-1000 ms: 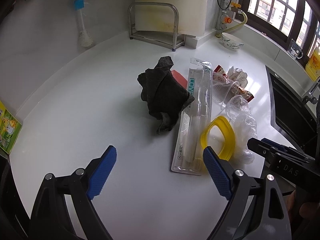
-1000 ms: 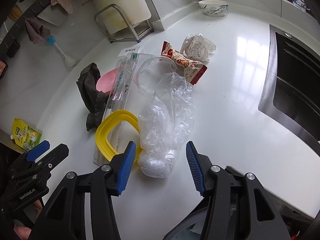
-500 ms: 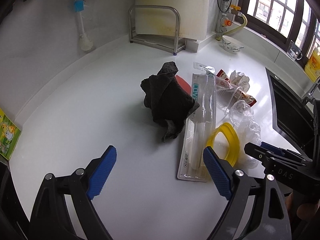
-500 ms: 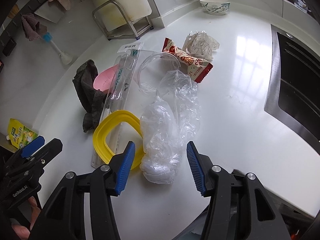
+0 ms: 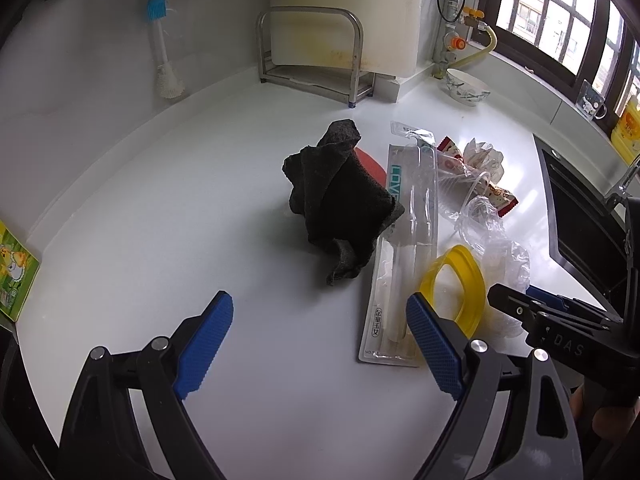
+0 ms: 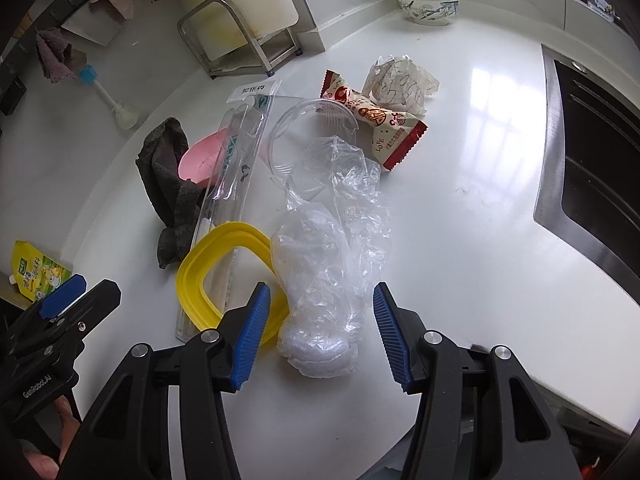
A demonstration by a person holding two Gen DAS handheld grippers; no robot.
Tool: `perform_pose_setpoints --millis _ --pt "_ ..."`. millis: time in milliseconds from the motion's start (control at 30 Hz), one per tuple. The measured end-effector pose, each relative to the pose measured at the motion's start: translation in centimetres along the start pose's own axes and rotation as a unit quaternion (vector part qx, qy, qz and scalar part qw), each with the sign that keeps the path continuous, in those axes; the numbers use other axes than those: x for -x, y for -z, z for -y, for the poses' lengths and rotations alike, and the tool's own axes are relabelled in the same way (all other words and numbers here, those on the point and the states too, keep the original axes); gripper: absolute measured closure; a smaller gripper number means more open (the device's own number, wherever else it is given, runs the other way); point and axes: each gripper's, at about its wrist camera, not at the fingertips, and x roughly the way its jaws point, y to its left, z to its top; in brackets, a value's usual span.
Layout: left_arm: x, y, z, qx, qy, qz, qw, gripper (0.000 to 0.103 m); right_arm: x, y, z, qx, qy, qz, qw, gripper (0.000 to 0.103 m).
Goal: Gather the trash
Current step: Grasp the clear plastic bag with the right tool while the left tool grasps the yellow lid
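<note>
A crumpled clear plastic bag lies on the white counter, its near end between the fingers of my right gripper, which stands open and clear of it on both sides. Left of the bag are a yellow plastic ring, a long toothbrush blister pack and a dark cloth over a pink dish. Behind lie a clear cup, a red snack wrapper and crumpled paper. My left gripper hovers open over bare counter, near the pack's end.
A sink is set into the counter on the right. At the back stand a metal rack with a white board, a bowl and a bottle brush. A green drink pouch lies at the far left edge.
Both views have drifted only slightly; the trash sits a little lower in each picture. Neither gripper's jaws have changed, and nothing was taken hold of.
</note>
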Motion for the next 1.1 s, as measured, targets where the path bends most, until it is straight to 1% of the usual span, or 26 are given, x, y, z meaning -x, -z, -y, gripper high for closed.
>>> perform_pose_setpoints --millis 400,433,467,500,667,867,1100 --pt "-0.3 0.1 -0.1 0.001 0.002 -0.004 1.0 0.016 -0.9 -0.3 0.2 -0.001 0.022 0.0 1.0 0.052" --pt "-0.3 0.1 0.0 0.001 0.002 -0.005 1.0 0.016 -1.0 -0.3 0.2 -0.001 0.022 0.001 1.0 0.054" --pt "-0.4 0.2 0.1 0.0 0.003 -0.006 1.0 0.016 -1.0 -0.3 0.2 0.001 0.022 0.002 1.0 0.061" --pt "-0.4 0.2 0.3 -0.001 0.005 -0.007 1.0 0.016 -1.0 -0.4 0.2 0.003 0.019 0.001 1.0 0.063" --pt "-0.7 0.5 1.7 -0.012 0.015 -0.011 0.9998 0.016 -1.0 -0.4 0.3 0.008 0.009 0.004 1.0 0.07" --pt "-1.4 0.8 3.6 -0.021 0.025 -0.015 0.9993 0.016 -0.4 -0.3 1.5 -0.003 0.009 0.014 1.0 0.074" --pt "-3.1 0.9 5.4 -0.02 0.018 -0.017 0.9995 0.016 0.7 0.3 3.1 -0.01 0.022 0.024 0.999 0.074"
